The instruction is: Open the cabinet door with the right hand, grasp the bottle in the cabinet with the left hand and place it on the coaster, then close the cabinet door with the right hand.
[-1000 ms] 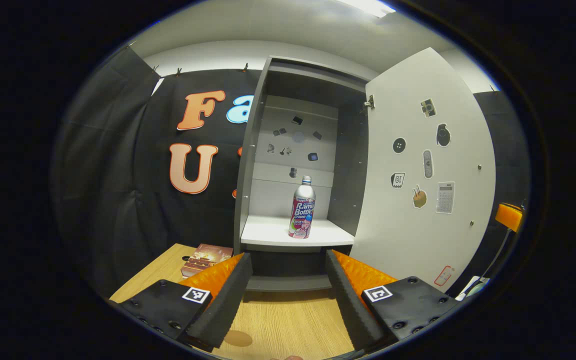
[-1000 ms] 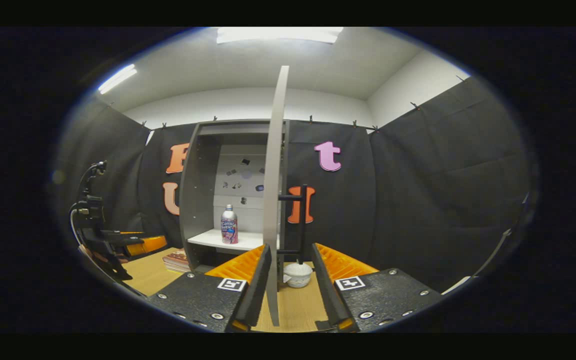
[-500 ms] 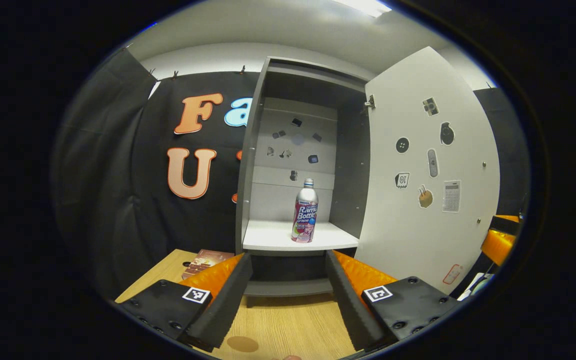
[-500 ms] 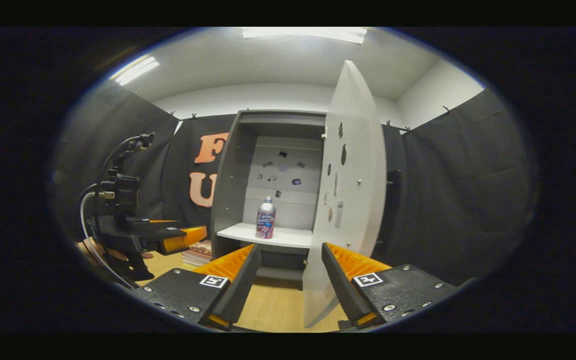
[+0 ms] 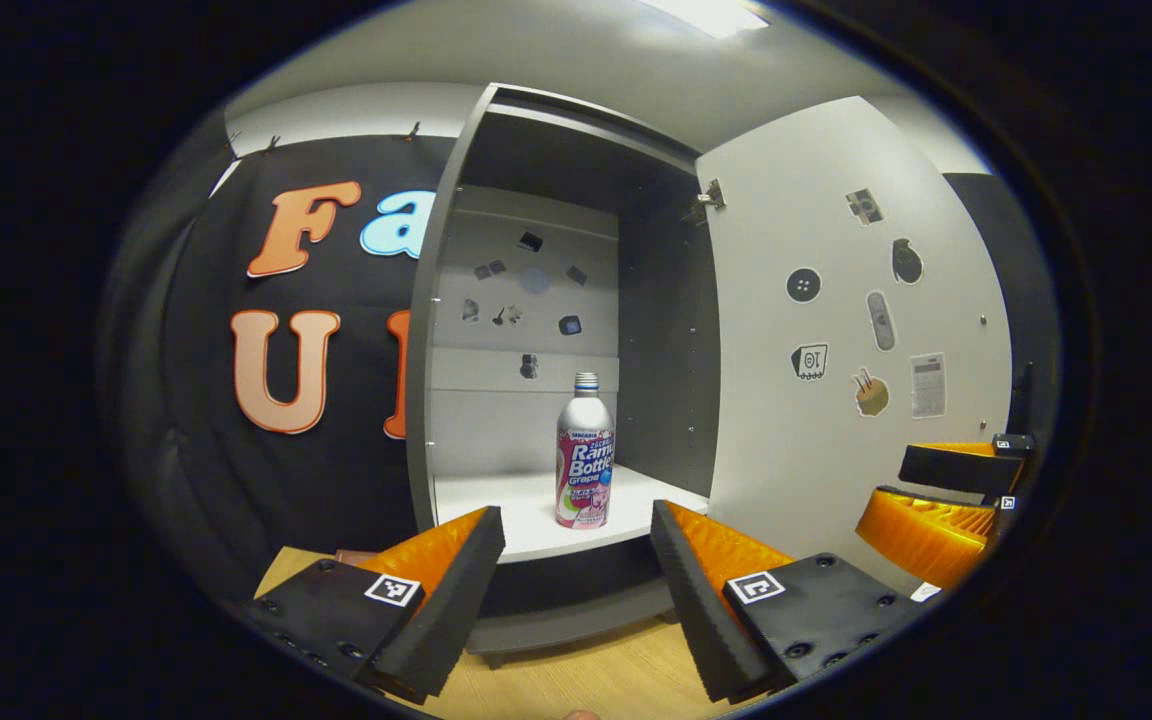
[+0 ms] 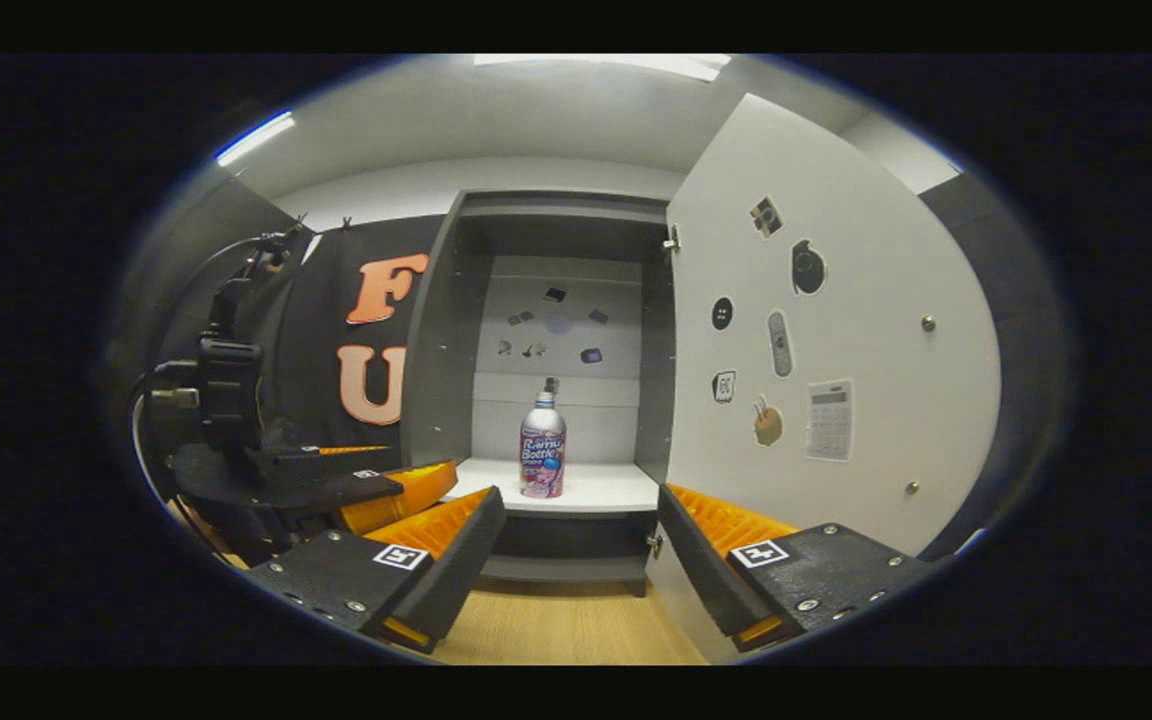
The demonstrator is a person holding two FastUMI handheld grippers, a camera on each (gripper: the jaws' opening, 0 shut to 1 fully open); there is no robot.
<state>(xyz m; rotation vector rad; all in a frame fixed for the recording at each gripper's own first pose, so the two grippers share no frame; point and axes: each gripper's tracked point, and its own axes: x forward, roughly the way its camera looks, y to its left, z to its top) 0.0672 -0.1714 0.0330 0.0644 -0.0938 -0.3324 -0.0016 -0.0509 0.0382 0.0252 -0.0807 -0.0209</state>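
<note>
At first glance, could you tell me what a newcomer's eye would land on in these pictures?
Most likely the bottle, standing upright and alone on the pale shelf of the open cabinet. Next, the door, swung wide to the right, its inner face dotted with stickers. The left tool is open, pointed at the bottle but short of it; the right tool is open too and holds nothing.

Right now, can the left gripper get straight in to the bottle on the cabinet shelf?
Probably yes. The cabinet door is swung wide open, the left gripper is open and lined up with the bottle, which stands upright and alone near the shelf's front edge.
</note>
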